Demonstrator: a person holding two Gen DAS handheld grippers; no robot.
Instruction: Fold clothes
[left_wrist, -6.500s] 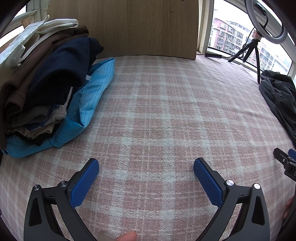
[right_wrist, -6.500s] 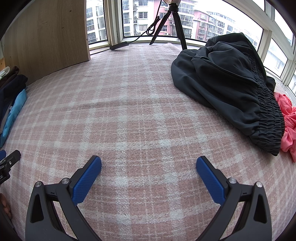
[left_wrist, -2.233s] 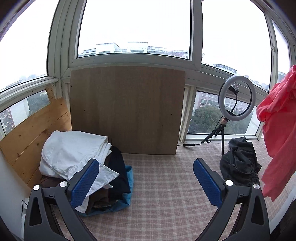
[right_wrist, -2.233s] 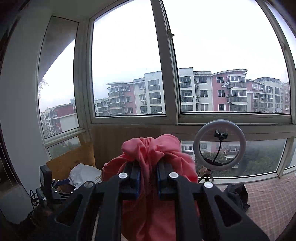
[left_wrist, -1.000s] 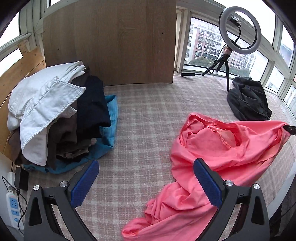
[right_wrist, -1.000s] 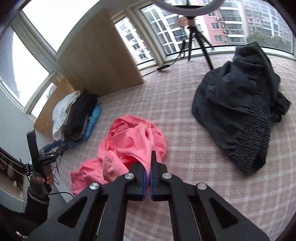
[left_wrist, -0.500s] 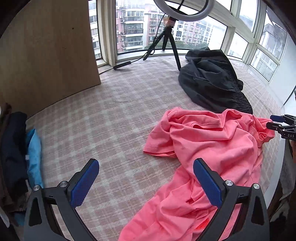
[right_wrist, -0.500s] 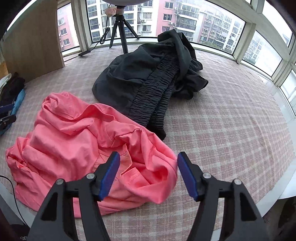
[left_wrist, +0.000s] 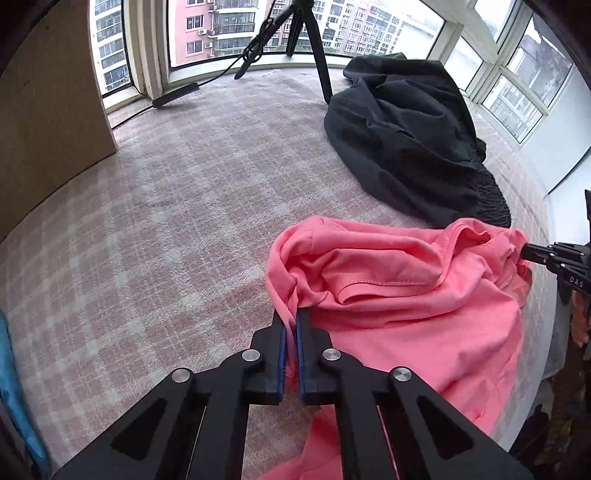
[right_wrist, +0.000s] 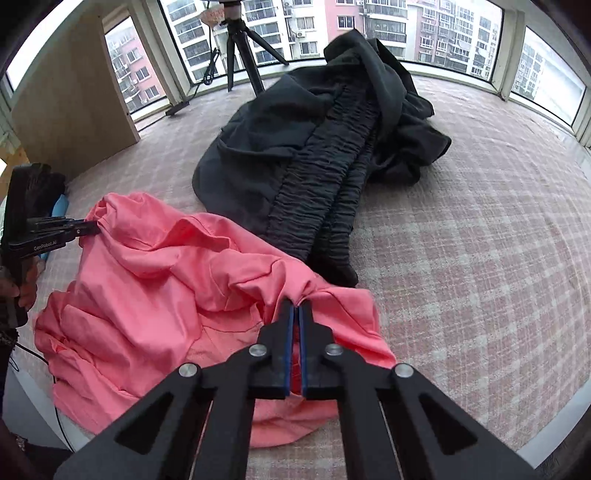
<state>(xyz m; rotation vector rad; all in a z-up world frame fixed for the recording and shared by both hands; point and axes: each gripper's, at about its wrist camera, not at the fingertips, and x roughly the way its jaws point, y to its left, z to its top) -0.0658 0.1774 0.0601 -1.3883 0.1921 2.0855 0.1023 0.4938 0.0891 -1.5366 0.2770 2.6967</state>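
Pink garment (left_wrist: 388, 295) lies crumpled on the plaid bedding (left_wrist: 166, 221), near the front edge, part of it hanging over that edge. Left gripper (left_wrist: 290, 325): fingers (left_wrist: 281, 347) closed on a bunched fold at the garment's left edge, fabric pinched between the blue pads. Right gripper (right_wrist: 296, 314): fingers (right_wrist: 290, 343) closed on a gathered fold at the opposite side of the garment, cloth puckering at the tips. Garment spans between both grips, slack and wrinkled. Black garment (right_wrist: 314, 147) heaped just behind it, its elastic waistband touching the pink cloth. Tripod (right_wrist: 240, 48) stands by the window; wooden board (left_wrist: 44, 122) leans at far left.
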